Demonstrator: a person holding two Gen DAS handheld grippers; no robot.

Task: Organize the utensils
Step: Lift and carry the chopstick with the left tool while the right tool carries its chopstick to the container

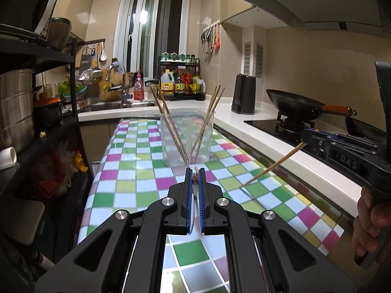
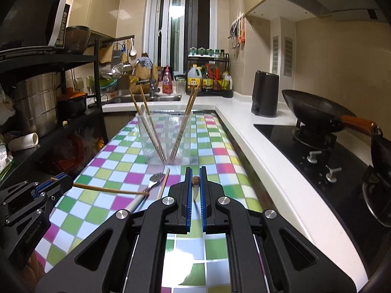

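Note:
A clear plastic cup [image 1: 187, 139] stands on the checkered tablecloth [image 1: 136, 185] and holds several wooden chopsticks [image 1: 168, 119]; it also shows in the right wrist view [image 2: 165, 139]. My left gripper [image 1: 195, 173] is shut on a chopstick seen end-on; from the right wrist view that chopstick [image 2: 107, 190] slants down to the cloth. My right gripper [image 2: 195, 173] is shut on another chopstick [image 1: 273, 166], whose tip touches the cloth. A fork [image 2: 146, 191] with a white handle and a loose chopstick [image 2: 164, 183] lie on the cloth in front of the cup.
A white counter [image 2: 264, 151] runs along the right, with a black kettle [image 2: 265, 94], a wok [image 2: 317, 113] on the gas hob and a spice rack [image 2: 207, 75]. A black shelf with steel pots [image 2: 34, 102] stands on the left. The sink [image 2: 146, 99] is behind.

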